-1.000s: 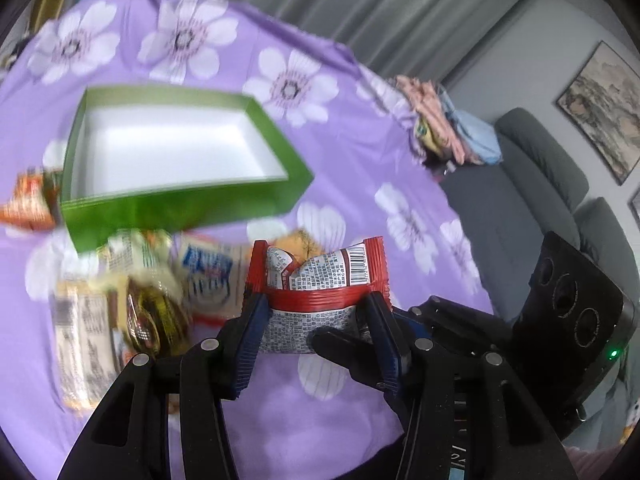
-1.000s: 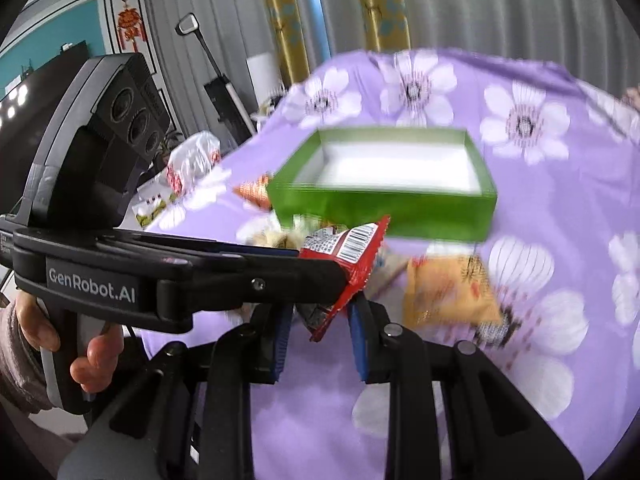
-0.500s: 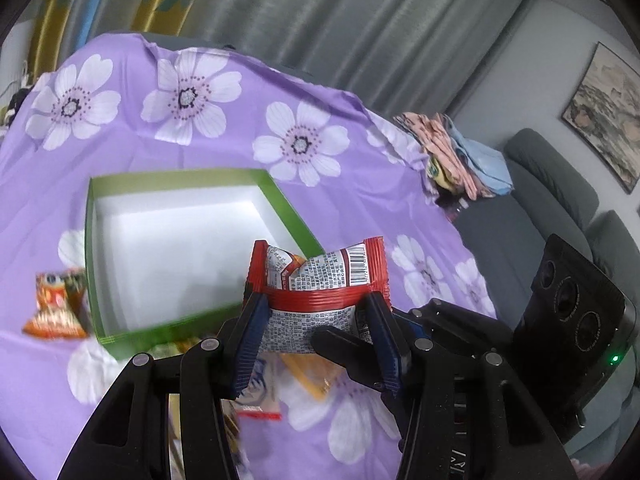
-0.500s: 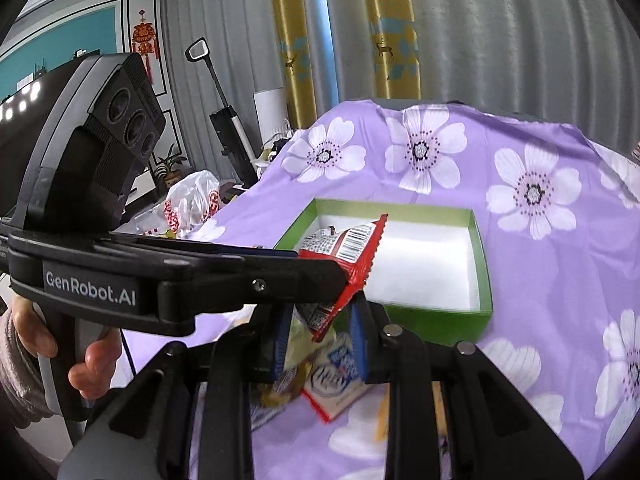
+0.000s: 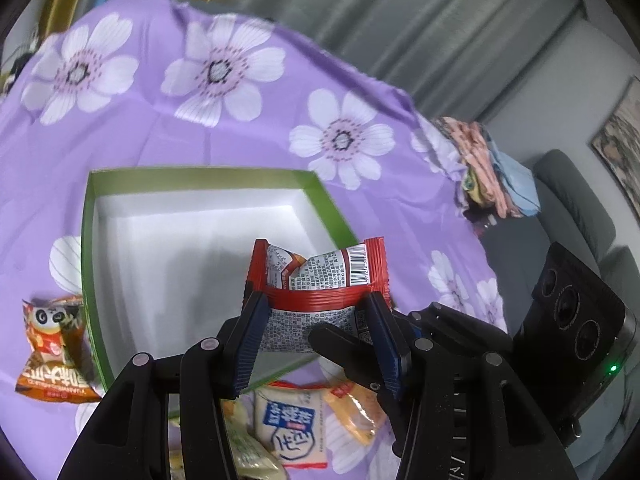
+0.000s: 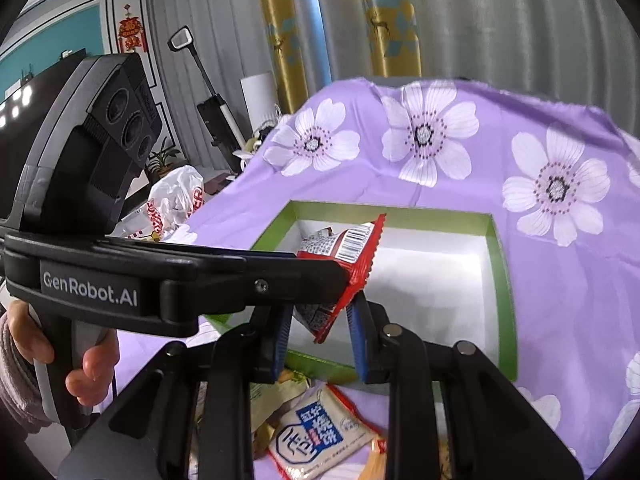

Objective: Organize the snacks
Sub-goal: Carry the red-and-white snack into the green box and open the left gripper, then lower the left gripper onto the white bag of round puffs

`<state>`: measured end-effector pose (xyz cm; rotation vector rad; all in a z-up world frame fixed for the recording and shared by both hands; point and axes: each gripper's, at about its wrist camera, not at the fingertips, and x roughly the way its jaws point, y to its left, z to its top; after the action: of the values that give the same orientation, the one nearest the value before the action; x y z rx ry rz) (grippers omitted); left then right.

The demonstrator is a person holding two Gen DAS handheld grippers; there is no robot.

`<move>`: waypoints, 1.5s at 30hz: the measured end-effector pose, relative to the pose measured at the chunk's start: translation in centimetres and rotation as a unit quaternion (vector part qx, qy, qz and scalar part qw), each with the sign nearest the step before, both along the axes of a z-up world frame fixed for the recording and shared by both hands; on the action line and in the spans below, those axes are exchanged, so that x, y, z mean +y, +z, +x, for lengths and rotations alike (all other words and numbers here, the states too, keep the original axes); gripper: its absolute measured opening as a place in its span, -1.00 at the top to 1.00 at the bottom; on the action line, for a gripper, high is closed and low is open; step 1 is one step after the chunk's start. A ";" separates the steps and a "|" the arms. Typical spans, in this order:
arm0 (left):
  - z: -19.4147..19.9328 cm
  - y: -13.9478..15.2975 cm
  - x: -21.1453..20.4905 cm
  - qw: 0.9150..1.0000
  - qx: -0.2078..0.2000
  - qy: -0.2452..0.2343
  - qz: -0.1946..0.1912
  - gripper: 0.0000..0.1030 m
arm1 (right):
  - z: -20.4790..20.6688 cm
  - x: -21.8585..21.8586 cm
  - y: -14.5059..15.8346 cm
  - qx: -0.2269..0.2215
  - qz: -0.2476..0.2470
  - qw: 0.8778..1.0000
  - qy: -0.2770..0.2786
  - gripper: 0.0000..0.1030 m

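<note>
Snacks lie loose on my purple flowered cloth near the green box, whose white inside is bare. Both my grippers pinch one red packet over the box: my left gripper clamps its width, my right gripper is nearly closed on its edge. If one lets go late, I judge the packet could tear or swing outside the wall. A panda packet sits just outside.

cloth: purple, white flowers | box: green, white inside | packet between tongs: red, grey
</note>
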<state>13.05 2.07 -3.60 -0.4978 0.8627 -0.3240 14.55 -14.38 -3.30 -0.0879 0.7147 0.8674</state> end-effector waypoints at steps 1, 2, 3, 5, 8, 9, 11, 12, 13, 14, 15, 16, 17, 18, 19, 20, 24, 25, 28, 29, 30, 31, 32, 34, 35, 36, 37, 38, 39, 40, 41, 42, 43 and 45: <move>0.2 -0.3 0.2 1.000 0.004 0.002 -0.002 0.00 | 0.4 0.2 -0.4 0.006 -0.003 1.000 0.000 0.47; 0.5 -0.6 0.3 1.000 0.009 0.004 -0.004 0.00 | 0.7 0.5 -0.7 0.010 -0.005 1.000 0.000 0.46; 0.8 -1.1 0.5 1.000 0.017 0.007 -0.006 0.00 | 1.0 0.7 -1.0 0.015 -0.008 1.000 0.000 0.45; 1.3 -1.8 0.7 0.999 0.029 0.014 -0.009 0.00 | 1.5 1.2 -1.8 0.027 -0.014 1.000 -0.003 0.43; 2.1 -2.9 1.4 0.998 0.054 0.037 -0.007 -0.02 | 2.1 1.5 -2.6 0.039 -0.019 0.999 -0.008 0.40; 2.2 -3.2 1.7 0.997 0.064 0.046 -0.009 -0.20 | 2.1 1.6 -2.7 0.041 -0.022 0.999 -0.010 0.31; 2.2 -3.5 2.3 0.995 0.074 0.060 -0.008 -0.53 | 1.9 1.5 -2.8 0.030 -0.032 0.999 -0.023 -0.13; 2.0 -3.4 2.5 0.995 0.071 0.065 -0.005 -0.54 | 1.8 1.3 -2.7 0.025 -0.034 0.999 -0.027 -0.15; 1.8 -3.3 2.7 0.995 0.069 0.067 -0.002 -0.54 | 1.8 1.0 -2.6 0.024 -0.033 0.999 -0.028 -0.14; 1.6 -3.2 2.8 0.995 0.070 0.070 0.001 -0.54 | 1.7 0.7 -2.6 0.026 -0.031 0.999 -0.031 -0.12; 1.4 -3.1 3.0 0.995 0.072 0.073 0.004 -0.54 | 1.7 0.3 -2.5 0.027 -0.031 0.999 -0.036 -0.12; 1.2 -2.9 3.2 0.994 0.074 0.075 0.008 -0.54 | 1.7 -0.1 -2.4 0.027 -0.032 0.998 -0.040 -0.13; 0.9 -2.7 3.2 0.994 0.073 0.076 0.014 -0.55 | 1.6 -0.4 -2.4 0.028 -0.031 0.998 -0.042 -0.14; 0.4 -2.4 3.3 0.994 0.072 0.080 0.024 -0.55 | 1.4 -0.9 -2.2 0.030 -0.028 0.998 -0.045 -0.15; 0.2 -2.2 3.4 0.994 0.071 0.081 0.030 -0.56 | 1.2 -1.4 -2.1 0.030 -0.025 0.998 -0.048 -0.18; -0.1 -1.9 3.4 0.993 0.070 0.083 0.036 -0.56 | 0.8 -1.9 -2.0 0.030 -0.023 0.998 -0.051 -0.23; -2.1 -1.4 3.7 0.992 0.071 0.093 0.043 -0.62 | -0.5 -3.4 -1.8 0.032 -0.024 0.998 -0.057 -0.30; -2.7 -1.3 3.7 0.992 0.072 0.095 0.046 -0.75 | -0.8 -3.6 -1.8 0.034 -0.024 0.997 -0.058 -0.31; -4.4 -1.0 3.9 0.991 0.069 0.102 0.057 -0.83 | -2.2 -4.5 -1.8 0.041 -0.020 0.997 -0.057 -0.34; -5.0 -0.9 3.9 0.991 0.066 0.104 0.060 -0.83 | -2.6 -4.7 -1.9 0.043 -0.019 0.997 -0.056 -0.34; -5.5 -0.8 3.9 0.990 0.067 0.104 0.063 -0.83 | -3.2 -4.9 -1.9 0.046 -0.018 0.997 -0.052 -0.34; -6.1 -0.8 3.8 0.990 0.068 0.104 0.067 -0.83 | -3.7 -5.0 -2.0 0.048 -0.017 0.997 -0.050 -0.35; -6.6 -0.8 3.7 0.990 0.067 0.104 0.072 -0.83 | -4.2 -5.2 -2.1 0.050 -0.016 0.997 -0.049 -0.35; -7.6 -0.8 3.5 0.988 0.069 0.105 0.085 -0.83 | -5.2 -5.4 -2.4 0.060 -0.011 0.997 -0.042 -0.39; -8.2 -0.9 3.3 0.988 0.070 0.103 0.092 -0.83 | -5.8 -5.5 -2.6 0.065 -0.009 0.997 -0.038 -0.41; -8.7 -1.0 3.2 0.988 0.070 0.101 0.096 -0.83 | -6.2 -5.5 -2.7 0.067 -0.010 0.997 -0.037 -0.41; -9.2 -1.0 3.0 0.988 0.070 0.097 0.101 -0.83 | -6.8 -5.6 -2.9 0.071 -0.010 0.997 -0.034 -0.42; -9.9 -1.1 2.8 0.988 0.069 0.095 0.104 -0.83 | -7.3 -5.6 -3.0 0.074 -0.009 0.997 -0.030 -0.44; -10.4 -1.1 2.6 0.988 0.068 0.092 0.104 -0.83 | -8.0 -5.7 -3.2 0.079 -0.007 0.997 -0.025 -0.44; -10.9 -1.2 2.4 0.988 0.069 0.089 0.103 -0.84 | -8.6 -5.8 -3.4 0.084 -0.007 0.996 -0.019 -0.46; -11.4 -1.3 2.3 0.989 0.069 0.085 0.101 -0.84 | -9.3 -5.7 -3.6 0.088 -0.008 0.996 -0.013 -0.48; -11.9 -1.5 2.1 0.989 0.070 0.082 0.101 -0.85 | -9.9 -5.7 -3.8 0.090 -0.011 0.996 -0.009 -0.48; -12.3 -1.6 1.9 0.989 0.071 0.077 0.101 -0.87 | -10.5 -5.7 -4.0 0.092 -0.013 0.996 -0.004 -0.52; -13.2 -2.1 1.3 0.989 0.078 0.064 0.105 -0.87 | -11.5 -5.5 -4.5 0.099 -0.015 0.995 0.007 -0.58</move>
<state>-0.17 3.34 -5.67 -0.3827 0.9993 -0.0759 3.02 -19.92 -7.76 -0.0331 0.9134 0.8864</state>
